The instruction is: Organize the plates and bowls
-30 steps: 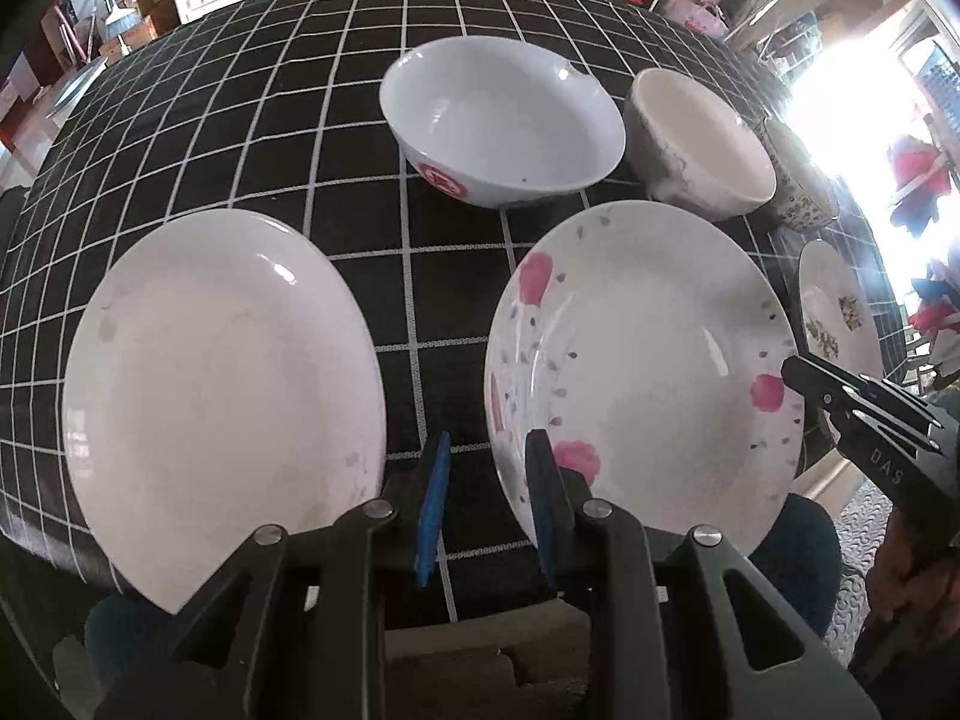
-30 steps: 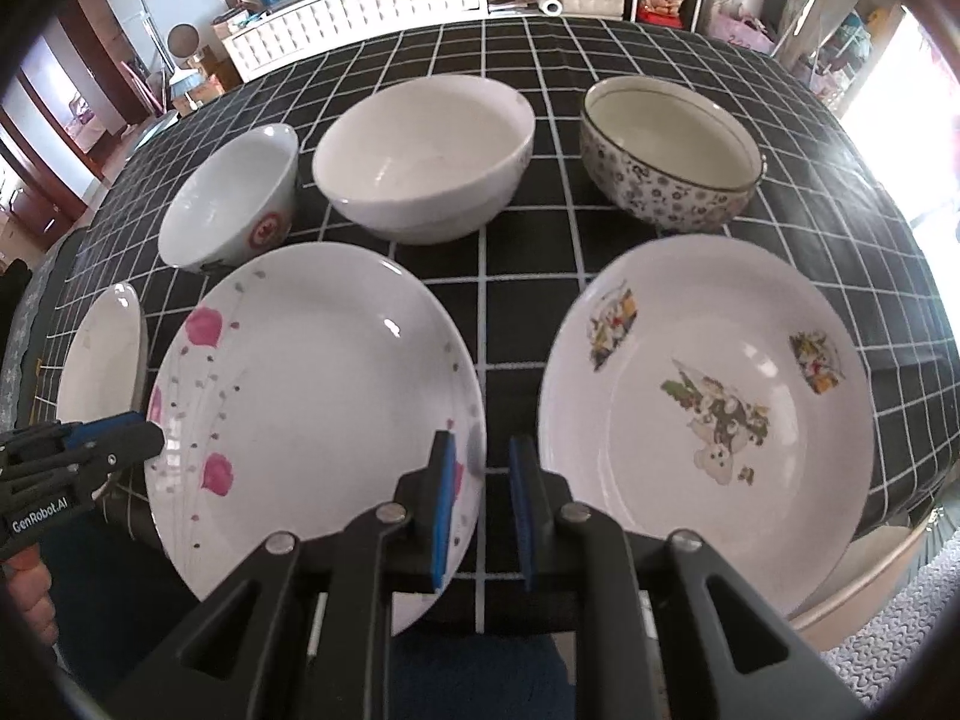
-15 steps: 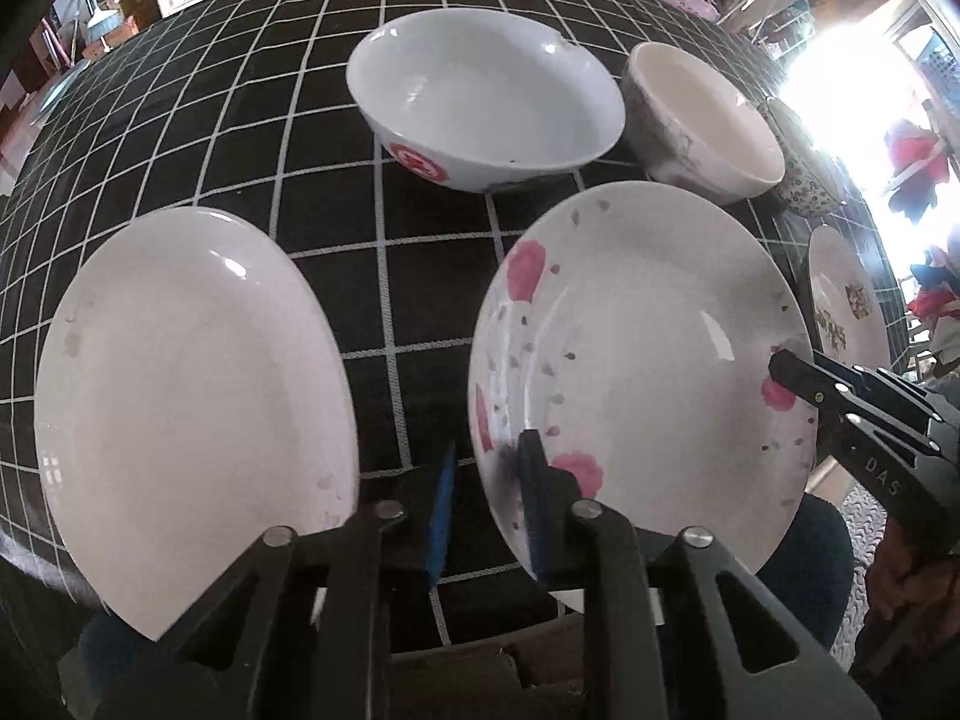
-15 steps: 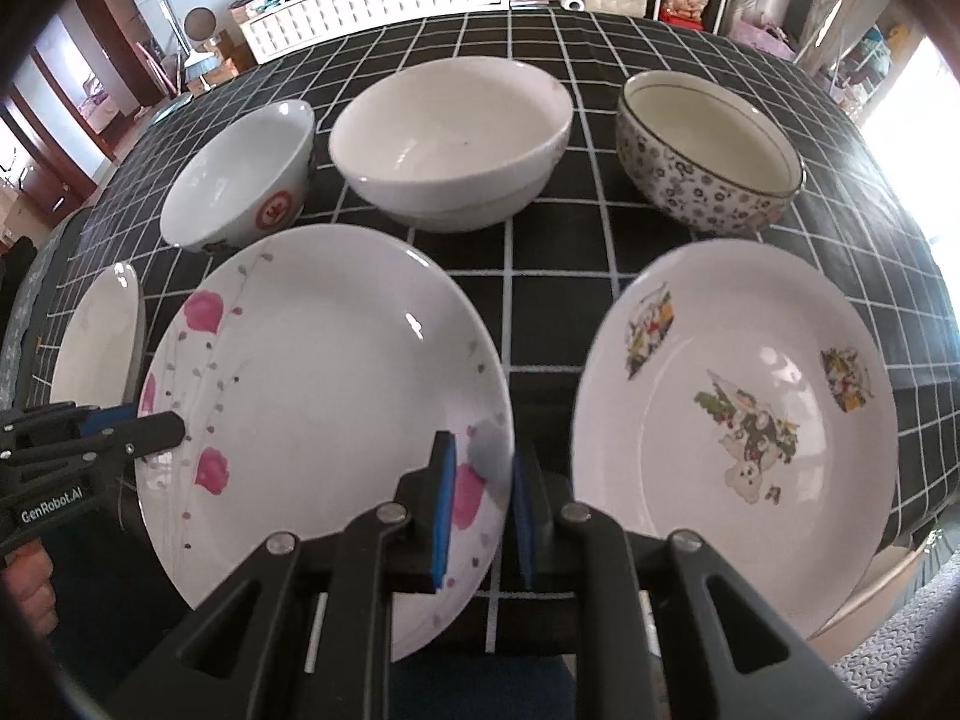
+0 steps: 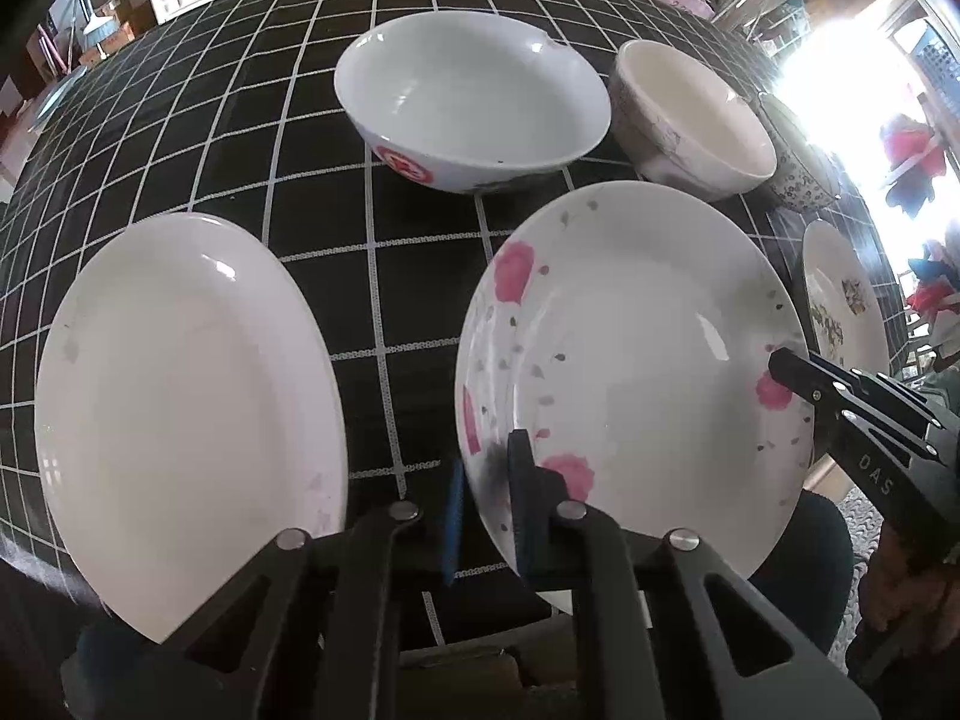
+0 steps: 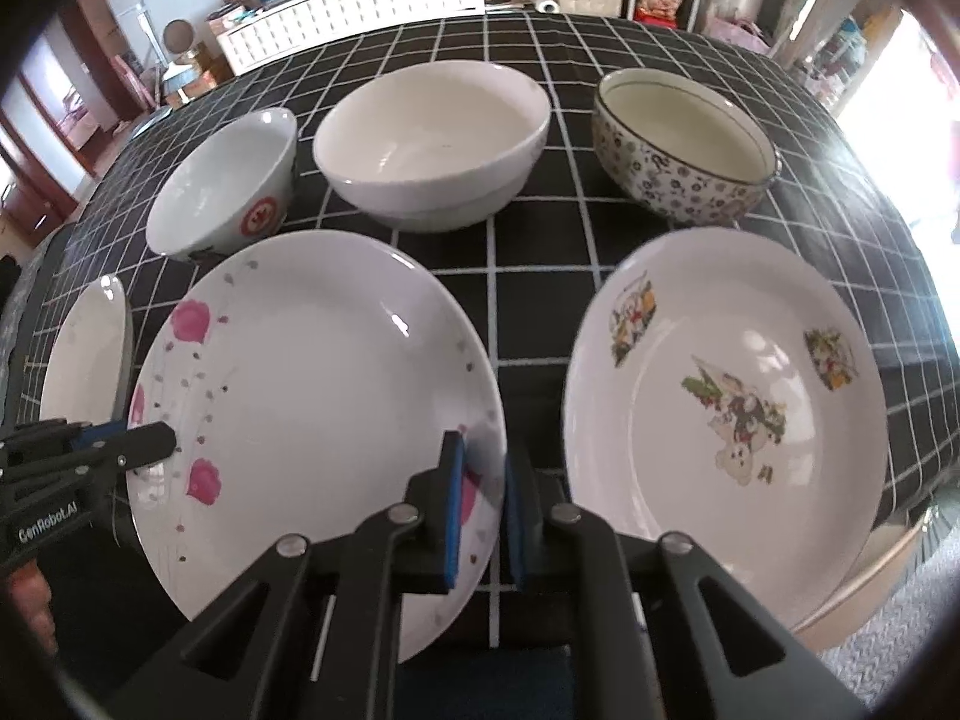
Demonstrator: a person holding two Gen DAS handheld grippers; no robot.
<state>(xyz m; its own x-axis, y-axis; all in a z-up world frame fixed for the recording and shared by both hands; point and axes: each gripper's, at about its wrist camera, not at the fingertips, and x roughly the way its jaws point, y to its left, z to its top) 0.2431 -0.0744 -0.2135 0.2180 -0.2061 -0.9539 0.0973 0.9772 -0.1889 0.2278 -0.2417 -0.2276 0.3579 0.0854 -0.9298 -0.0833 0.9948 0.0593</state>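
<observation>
A white plate with pink flowers (image 5: 630, 360) (image 6: 312, 372) lies on the black checked tablecloth (image 5: 240, 120), near the front edge. My left gripper (image 5: 486, 510) is shut on its left rim, one pad above and one below. My right gripper (image 6: 483, 504) has the plate's right rim between its pads, and its jaws are closing onto it. Each gripper also shows in the other's view, at the opposite rim. A plain white plate (image 5: 180, 396) lies to the left. A plate with cartoon prints (image 6: 720, 408) lies to the right.
Behind the plates stand three bowls in a row: a white one with a red emblem (image 6: 222, 186), a cream one (image 6: 432, 138) and a dark-patterned one (image 6: 684, 150). The plates' near rims reach the table's front edge. Shelves and clutter stand beyond the table.
Both grippers have moved in onto the flowered plate's rims, the left from the gap beside it, the right from its other side. Both pairs of jaws have narrowed around the rim.
</observation>
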